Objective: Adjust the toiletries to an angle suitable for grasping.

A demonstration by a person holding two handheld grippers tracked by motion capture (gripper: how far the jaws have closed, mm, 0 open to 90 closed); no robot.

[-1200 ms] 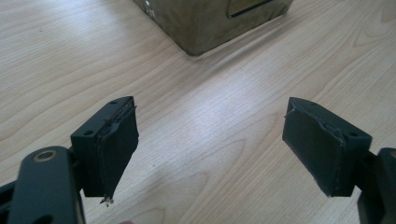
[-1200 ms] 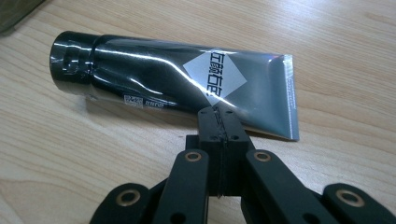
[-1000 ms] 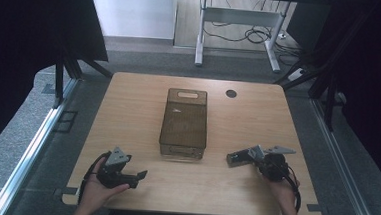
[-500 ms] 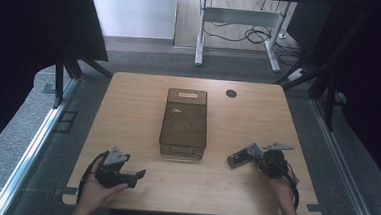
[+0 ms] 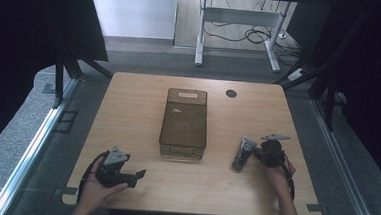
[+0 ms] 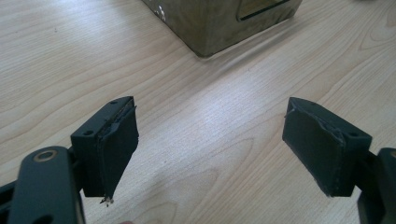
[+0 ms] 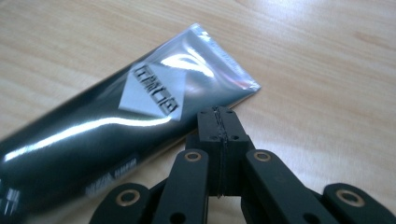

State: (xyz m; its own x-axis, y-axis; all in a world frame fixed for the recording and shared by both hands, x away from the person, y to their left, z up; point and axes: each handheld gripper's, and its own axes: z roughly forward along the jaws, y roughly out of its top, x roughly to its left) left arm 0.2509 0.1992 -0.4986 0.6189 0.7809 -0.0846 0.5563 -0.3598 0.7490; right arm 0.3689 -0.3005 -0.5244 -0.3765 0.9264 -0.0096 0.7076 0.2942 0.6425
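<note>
A dark glossy tube [image 5: 243,154] with a crimped silver end and a white label lies flat on the wooden table [image 5: 128,113], right of a brown translucent bin [image 5: 183,122]. My right gripper [image 5: 257,152] is shut with nothing between its jaws. In the right gripper view its tips [image 7: 218,114] sit against the side of the tube [image 7: 116,126] near the crimped end. My left gripper [image 5: 138,175] rests at the front left, held in a hand. Its jaws [image 6: 210,144] stand wide open over bare wood, short of the bin's corner [image 6: 219,23].
The bin stands lengthwise in the table's middle, with a handle slot at its far end. A round cable hole [image 5: 231,93] lies at the back right. Dark curtains flank the table, and a desk frame [image 5: 239,20] with cables stands on the floor beyond.
The right gripper has shifted a little to the right. The tube beside it has swung from lying sideways to pointing more toward the table's front. The left gripper has kept still.
</note>
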